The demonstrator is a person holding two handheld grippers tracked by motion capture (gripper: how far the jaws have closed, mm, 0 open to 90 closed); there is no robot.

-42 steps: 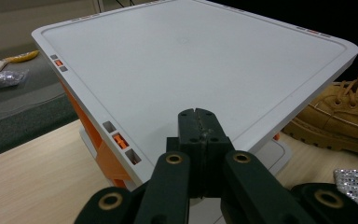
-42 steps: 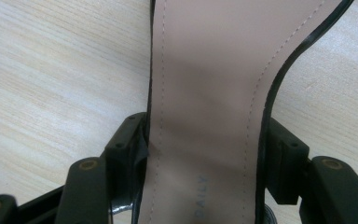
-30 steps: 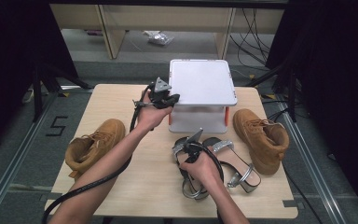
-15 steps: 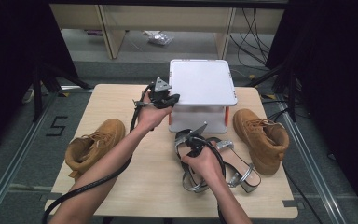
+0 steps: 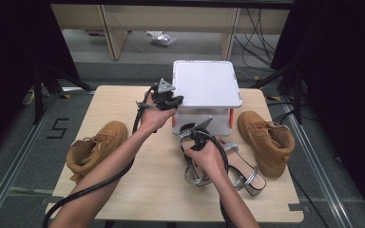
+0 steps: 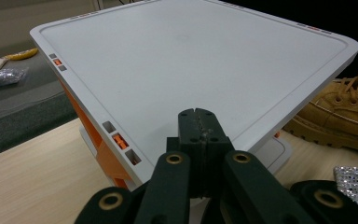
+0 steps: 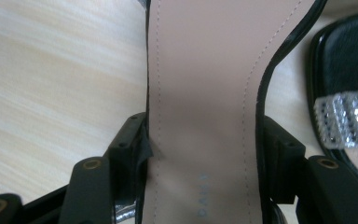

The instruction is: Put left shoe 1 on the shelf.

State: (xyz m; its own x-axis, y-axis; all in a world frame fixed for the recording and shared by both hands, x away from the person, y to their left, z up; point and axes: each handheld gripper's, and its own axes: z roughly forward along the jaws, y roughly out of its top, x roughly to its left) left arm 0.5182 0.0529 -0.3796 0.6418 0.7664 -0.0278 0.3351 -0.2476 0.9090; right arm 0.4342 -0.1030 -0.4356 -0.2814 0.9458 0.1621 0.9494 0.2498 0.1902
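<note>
1. The left hand-held gripper [image 5: 167,98] was held forward, its jaws pressed fully together.
2. The right hand-held gripper [image 5: 196,134] pointed downward, its jaws spread wide, the forearm reaching in from below.

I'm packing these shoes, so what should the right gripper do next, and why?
Probably lift the sandal clear of the table. The right gripper is clamped across its sole, while the box is closed, with the shut left gripper at its lid edge.
</note>
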